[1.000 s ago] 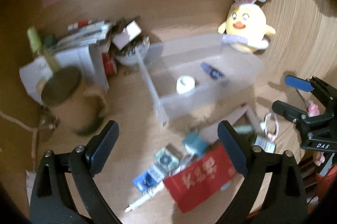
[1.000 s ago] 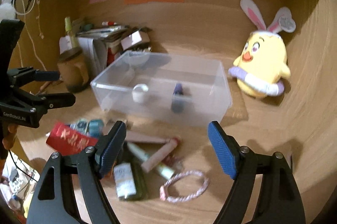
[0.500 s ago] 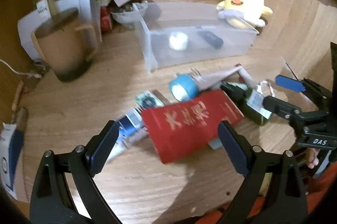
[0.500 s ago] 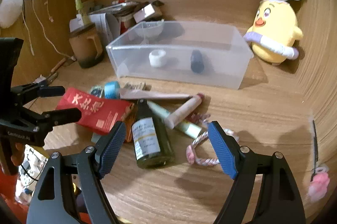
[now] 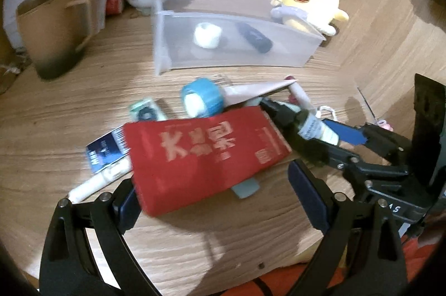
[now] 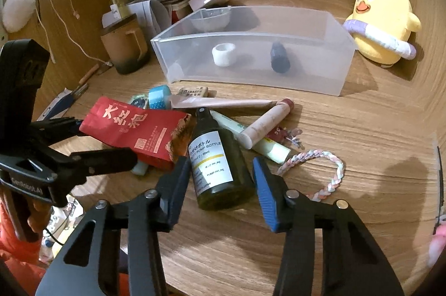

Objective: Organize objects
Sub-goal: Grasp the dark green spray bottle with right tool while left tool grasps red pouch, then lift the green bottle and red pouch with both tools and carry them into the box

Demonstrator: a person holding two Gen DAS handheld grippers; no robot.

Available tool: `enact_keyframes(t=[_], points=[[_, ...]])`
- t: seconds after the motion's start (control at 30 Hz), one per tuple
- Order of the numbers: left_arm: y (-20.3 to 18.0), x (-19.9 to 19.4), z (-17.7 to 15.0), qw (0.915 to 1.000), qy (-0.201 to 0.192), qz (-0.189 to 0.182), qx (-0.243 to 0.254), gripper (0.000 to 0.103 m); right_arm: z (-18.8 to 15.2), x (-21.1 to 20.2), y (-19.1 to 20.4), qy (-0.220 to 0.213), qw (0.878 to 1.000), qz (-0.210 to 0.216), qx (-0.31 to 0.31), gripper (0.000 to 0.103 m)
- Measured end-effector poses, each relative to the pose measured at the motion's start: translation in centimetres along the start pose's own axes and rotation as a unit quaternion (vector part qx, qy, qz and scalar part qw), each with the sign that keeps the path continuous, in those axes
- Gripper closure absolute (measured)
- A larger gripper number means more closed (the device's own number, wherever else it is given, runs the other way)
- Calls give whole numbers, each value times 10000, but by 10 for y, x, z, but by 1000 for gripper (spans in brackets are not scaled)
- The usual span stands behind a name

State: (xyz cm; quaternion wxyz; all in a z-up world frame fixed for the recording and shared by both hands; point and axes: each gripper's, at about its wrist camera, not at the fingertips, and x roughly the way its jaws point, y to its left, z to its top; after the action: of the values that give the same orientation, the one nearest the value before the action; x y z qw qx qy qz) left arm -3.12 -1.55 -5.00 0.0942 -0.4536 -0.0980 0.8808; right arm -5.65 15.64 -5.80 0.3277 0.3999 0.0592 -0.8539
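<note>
Pump bottle lies flat between my closing right gripper, pads not yet touching; left gripper, jaws spread, straddles the red packet. Beyond, the clear bin awaits both, I judge.

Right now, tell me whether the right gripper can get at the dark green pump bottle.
Probably yes. The right gripper already straddles the dark green pump bottle, one finger on each side, jaws closing. Nothing lies on the bottle; only the red packet crowds its left side.
</note>
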Motion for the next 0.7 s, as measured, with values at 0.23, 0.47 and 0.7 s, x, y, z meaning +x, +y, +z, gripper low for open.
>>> enact_keyframes(t=[0.23, 0.47, 0.7], points=[[-13, 5, 8, 9998, -4, -185, 57, 7, -5, -1, 2, -21, 10000, -86, -22, 64], [-24, -1, 17, 9983, -91, -582, 49, 13, -4, -1, -3, -60, 10000, -63, -36, 64], [-38, 15, 22, 9983, 58, -562, 161, 30, -6, 1, 0, -79, 9999, -31, -111, 64]])
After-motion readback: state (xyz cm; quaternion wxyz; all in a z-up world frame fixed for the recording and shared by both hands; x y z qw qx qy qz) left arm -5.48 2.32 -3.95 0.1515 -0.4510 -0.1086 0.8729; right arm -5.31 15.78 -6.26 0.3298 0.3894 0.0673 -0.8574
